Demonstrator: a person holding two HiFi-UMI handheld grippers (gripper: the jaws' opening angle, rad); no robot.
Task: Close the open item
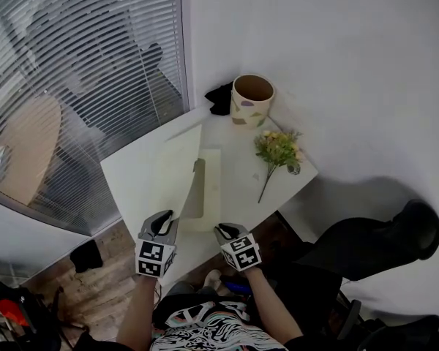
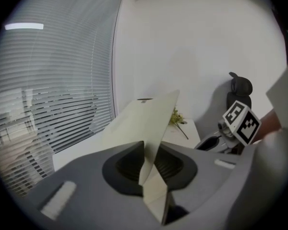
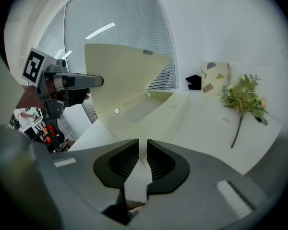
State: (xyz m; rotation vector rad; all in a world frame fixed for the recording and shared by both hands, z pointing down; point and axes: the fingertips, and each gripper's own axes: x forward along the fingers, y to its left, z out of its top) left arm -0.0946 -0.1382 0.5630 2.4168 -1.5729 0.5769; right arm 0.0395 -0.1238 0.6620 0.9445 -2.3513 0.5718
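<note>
A cream folder lies open on the white table [image 1: 260, 168]. Its base leaf [image 1: 209, 185] is flat, and its cover [image 1: 170, 168] stands raised and tilted to the left. My left gripper [image 1: 165, 219] is shut on the cover's near edge; the cover [image 2: 145, 121] runs up between the pads from the left gripper [image 2: 150, 166]. My right gripper [image 1: 222, 231] hovers by the base leaf's near corner. Its jaws stand almost together with nothing between them, as the right gripper [image 3: 140, 159] shows in its own view. The cover [image 3: 121, 75] rises ahead of it there.
A patterned cup [image 1: 252, 99] and a black object [image 1: 221, 97] stand at the table's far corner against the wall. A sprig of flowers [image 1: 278, 150] lies on the right. Window blinds [image 1: 80, 72] run along the left. A dark chair [image 1: 384, 243] stands to the right.
</note>
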